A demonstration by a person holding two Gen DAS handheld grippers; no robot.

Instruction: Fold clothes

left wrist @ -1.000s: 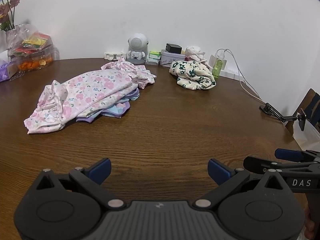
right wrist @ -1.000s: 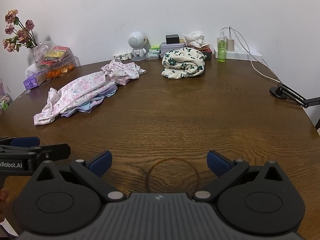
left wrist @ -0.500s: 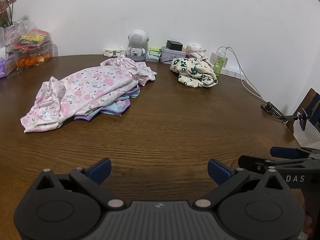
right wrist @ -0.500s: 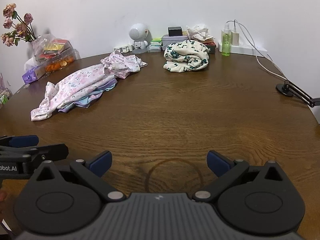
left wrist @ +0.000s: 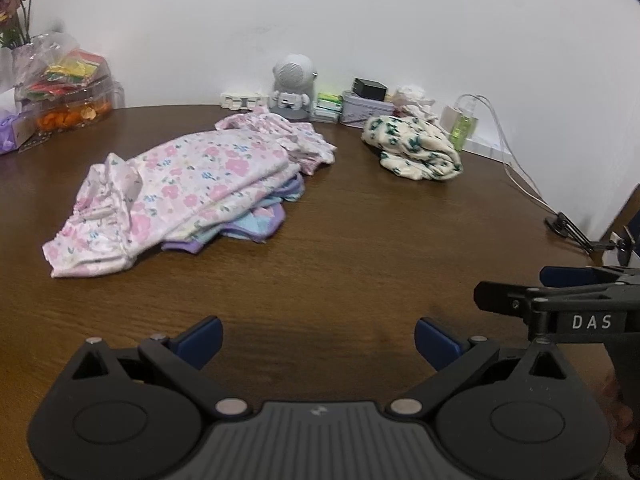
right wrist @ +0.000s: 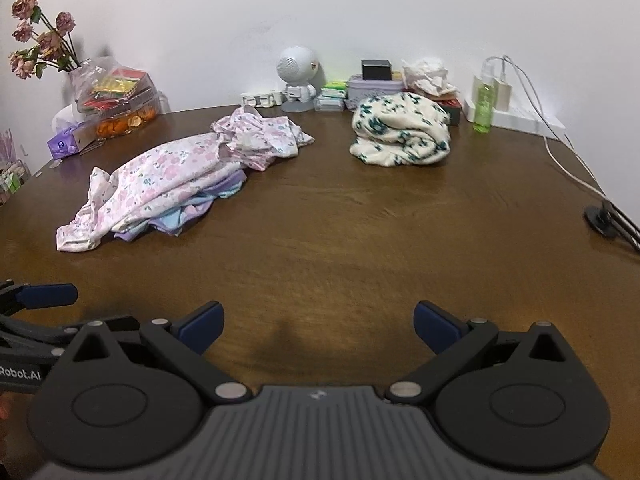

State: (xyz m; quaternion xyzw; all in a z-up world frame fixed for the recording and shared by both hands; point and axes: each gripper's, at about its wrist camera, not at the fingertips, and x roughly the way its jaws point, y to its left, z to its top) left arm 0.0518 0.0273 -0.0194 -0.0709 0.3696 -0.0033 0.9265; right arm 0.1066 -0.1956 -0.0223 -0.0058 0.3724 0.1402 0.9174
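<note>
A pile of pink floral clothes [left wrist: 184, 192] [right wrist: 160, 184] lies on the brown table, with purple and blue pieces [left wrist: 260, 216] under it. A cream garment with green flowers [left wrist: 412, 148] [right wrist: 400, 130] sits bunched further back to the right. My left gripper [left wrist: 318, 340] hovers open over bare wood near the front edge, well short of the pile. My right gripper [right wrist: 318, 322] is open too, over bare wood, with nothing between its fingers. Each gripper shows at the edge of the other's view.
Along the back wall stand a small white robot figure [left wrist: 292, 88], boxes [left wrist: 360, 106], a green bottle [right wrist: 484, 106], a power strip with a cable [right wrist: 560, 152], a snack container [left wrist: 68, 96] and dried flowers [right wrist: 40, 40]. A black clamp [right wrist: 604, 216] sits at the right edge.
Both grippers have moved forward over the table, so the clothes appear larger and closer. Both stay open and hold nothing.
</note>
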